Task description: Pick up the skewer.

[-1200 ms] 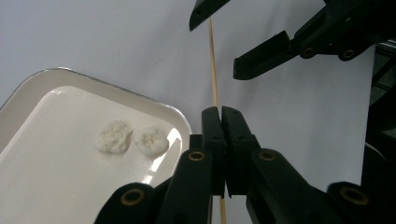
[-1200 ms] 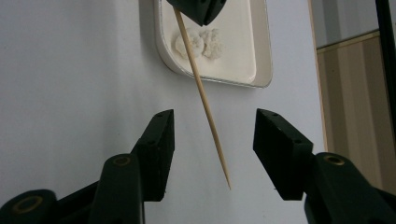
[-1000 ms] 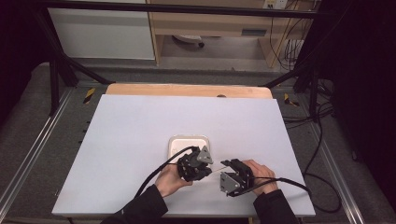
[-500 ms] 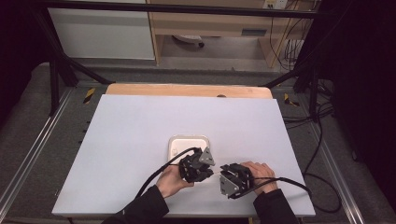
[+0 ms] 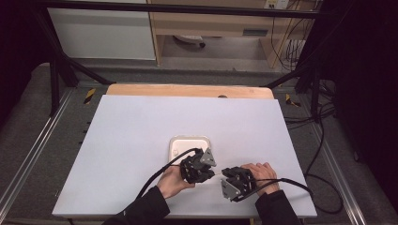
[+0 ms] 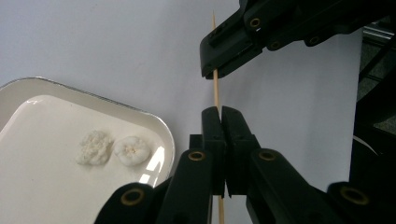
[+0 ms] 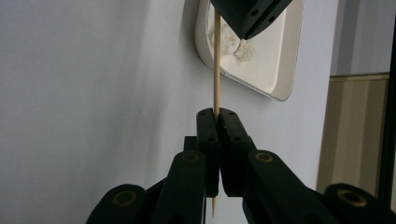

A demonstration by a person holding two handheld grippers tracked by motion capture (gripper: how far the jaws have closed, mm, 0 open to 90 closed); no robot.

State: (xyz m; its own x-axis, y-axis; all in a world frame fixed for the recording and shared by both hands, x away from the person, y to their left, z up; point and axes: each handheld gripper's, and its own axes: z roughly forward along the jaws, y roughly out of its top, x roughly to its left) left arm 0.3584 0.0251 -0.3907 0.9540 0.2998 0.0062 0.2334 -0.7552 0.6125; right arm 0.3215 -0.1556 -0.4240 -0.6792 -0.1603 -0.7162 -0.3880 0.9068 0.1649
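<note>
Both hands are sitting closer together than before. Low-centre of frame, left gripper (image 6: 221, 112) and right gripper (image 7: 217, 113) are each clenching the skewer (image 6: 216, 88) beside the tray (image 6: 161, 128); opposing pulls risk snapping it.

Skewer (image 6: 216, 88) mid-section hidden btwn left gripper (image 6: 221, 112) jaws; lower end cut off at frame bottom. Tray (image 6: 28, 154) cropped left of gripper. Two white lumps (image 6: 113, 149): too blurry to ID.
</note>
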